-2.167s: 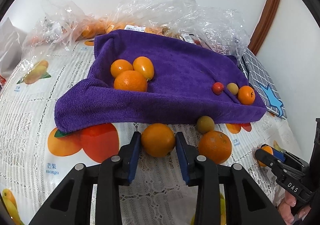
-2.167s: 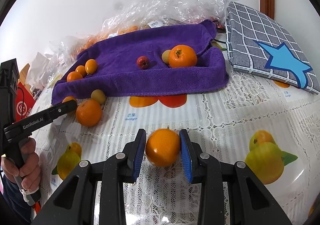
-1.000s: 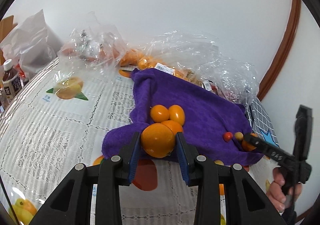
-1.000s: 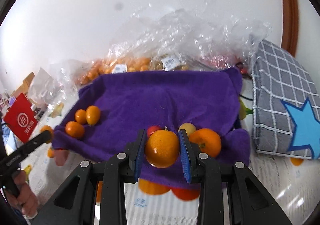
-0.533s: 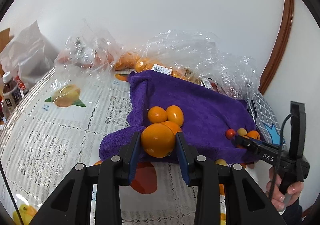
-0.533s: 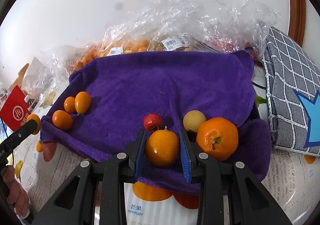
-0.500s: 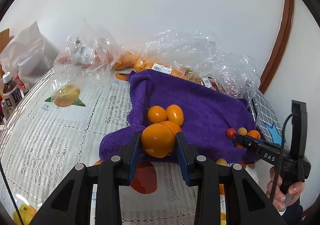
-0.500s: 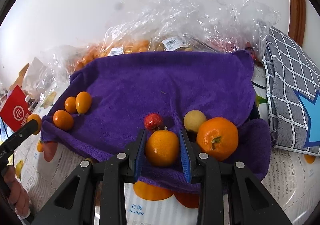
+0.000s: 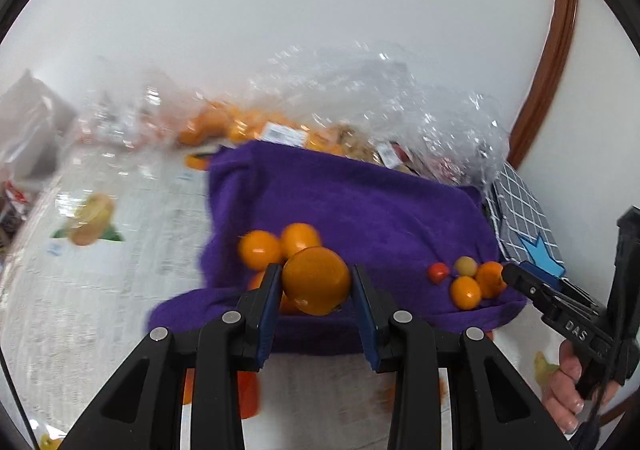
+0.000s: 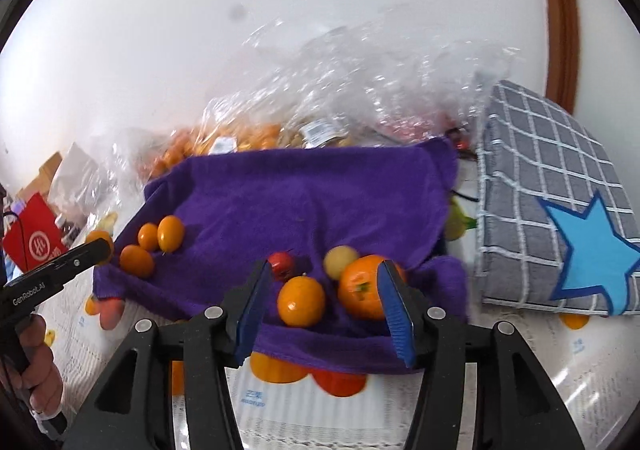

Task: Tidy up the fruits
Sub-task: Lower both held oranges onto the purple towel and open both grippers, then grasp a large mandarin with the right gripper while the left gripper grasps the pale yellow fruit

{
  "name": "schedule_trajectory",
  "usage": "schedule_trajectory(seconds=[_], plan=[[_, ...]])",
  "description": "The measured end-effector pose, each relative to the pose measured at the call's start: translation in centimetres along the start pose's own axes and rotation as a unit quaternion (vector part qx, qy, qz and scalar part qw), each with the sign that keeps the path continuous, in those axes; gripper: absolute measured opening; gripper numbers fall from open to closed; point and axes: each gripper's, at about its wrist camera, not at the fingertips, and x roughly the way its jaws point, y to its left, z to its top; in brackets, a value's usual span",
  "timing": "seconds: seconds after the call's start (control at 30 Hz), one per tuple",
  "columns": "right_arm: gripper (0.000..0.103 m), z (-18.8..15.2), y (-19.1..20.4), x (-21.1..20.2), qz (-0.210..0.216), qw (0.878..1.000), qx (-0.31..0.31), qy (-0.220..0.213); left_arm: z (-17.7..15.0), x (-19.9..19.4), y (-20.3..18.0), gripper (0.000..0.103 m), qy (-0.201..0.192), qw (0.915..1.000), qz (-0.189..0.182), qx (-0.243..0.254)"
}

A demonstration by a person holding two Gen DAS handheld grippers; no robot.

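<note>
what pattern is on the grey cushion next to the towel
A white grid on grey with a blue star, on the cushion; clearest in the right wrist view, right of the purple towel.

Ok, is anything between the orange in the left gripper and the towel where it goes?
No barrier, but the spot is crowded. The small oranges lie on the purple towel just behind the held orange, and one seems partly hidden behind a finger of the left gripper. The towel to their right is bare.
</note>
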Motion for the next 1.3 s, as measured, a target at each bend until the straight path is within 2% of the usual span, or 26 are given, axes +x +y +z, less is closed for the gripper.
schedule_trajectory(seconds=[0.07,0.17,0.3,0.47,0.63,0.9,1.0,1.13,1.3], plan=[[0.054,0.1,-0.5,-0.6,0.004,1.000,0.001,-0.009,0.2,1.2,-0.8,0.033,0.018,0.9998,-0.009,0.000],[0.054,0.1,-0.7,-0.8,0.008,1.000,-0.005,-0.010,0.2,3.0,-1.8,0.033,0.032,0.9992,0.019,0.012],[0.054,0.0,-1.1,-0.6,-0.003,1.000,-0.012,-0.003,0.4,4.1,-2.7,0.033,0.040,0.9982,0.035,0.027],[0.054,0.1,-1.9,-1.2,-0.002,1.000,-0.003,-0.009,0.2,5.5,-4.3,0.033,0.049,0.9914,0.089,0.082],[0.054,0.2,-2.6,-1.2,-0.001,1.000,0.011,-0.009,-0.1,5.8,-5.1,0.033,0.049,0.9867,0.107,0.112],[0.054,0.1,-2.7,-0.5,0.006,1.000,0.015,0.003,-0.9,5.7,-5.7,0.035,0.051,0.9840,0.105,0.134],[0.054,0.1,-2.9,-0.2,0.010,1.000,0.019,0.005,-0.9,5.0,-5.1,0.041,0.046,0.9870,0.098,0.119],[0.054,0.0,-3.0,0.2,0.010,1.000,0.024,0.010,-1.2,3.2,-4.0,0.043,0.028,0.9923,0.077,0.093],[0.054,-0.2,-2.4,0.1,0.026,0.999,0.020,0.004,-1.8,0.5,-2.2,0.045,0.002,0.9931,0.084,0.081]])
